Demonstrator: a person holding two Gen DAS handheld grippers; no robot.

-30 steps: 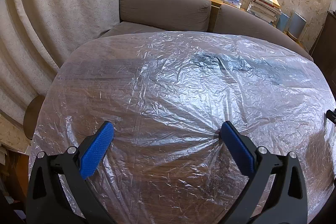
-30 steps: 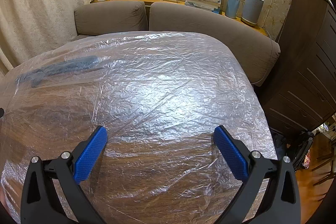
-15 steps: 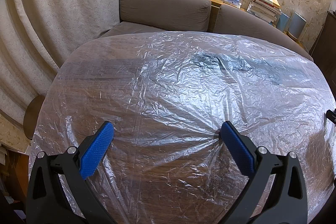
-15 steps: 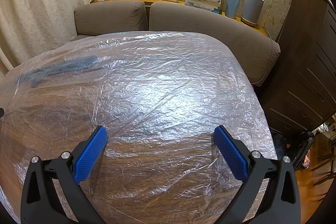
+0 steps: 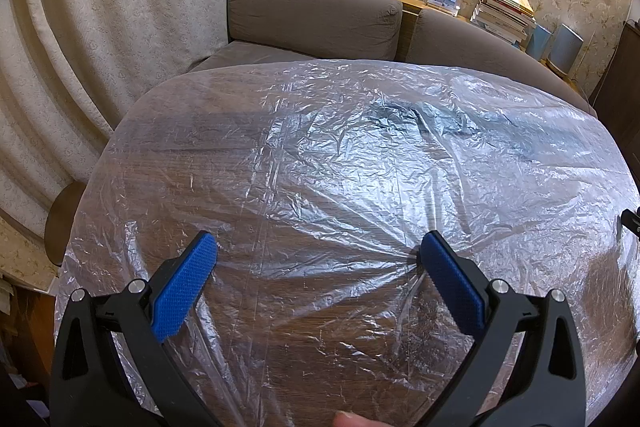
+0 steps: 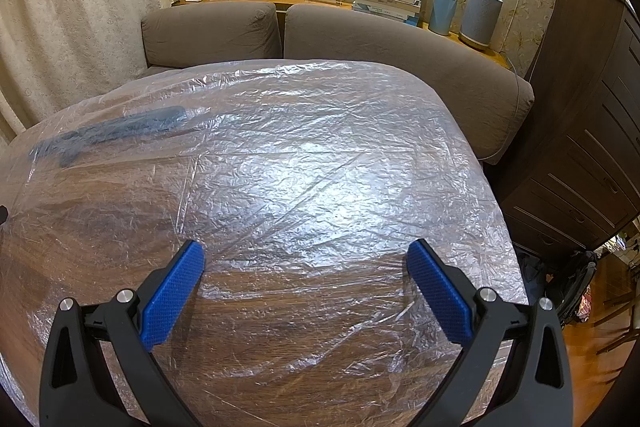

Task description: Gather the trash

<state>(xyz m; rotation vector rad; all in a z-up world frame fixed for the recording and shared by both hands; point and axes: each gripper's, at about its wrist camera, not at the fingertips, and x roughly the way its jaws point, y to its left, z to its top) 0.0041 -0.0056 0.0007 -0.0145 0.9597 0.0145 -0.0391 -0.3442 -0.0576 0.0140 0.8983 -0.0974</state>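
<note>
Left gripper [image 5: 318, 255] hanging wide open, holding nothing, over plastic sheet [image 5: 360, 167] covering the surface [image 5: 320, 347]. Right gripper [image 6: 306, 263] likewise gaping empty at lower frame.

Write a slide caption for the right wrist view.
Open right gripper poised above a clear plastic sheet covering a wooden table, sofa behind.

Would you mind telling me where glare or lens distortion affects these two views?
Right wrist view: bright glare on the plastic sheet at centre, hiding the wood grain there. Left wrist view: softer sheen on the sheet. Both: fisheye bending, dark vignetted corners; focus sharp.
</note>
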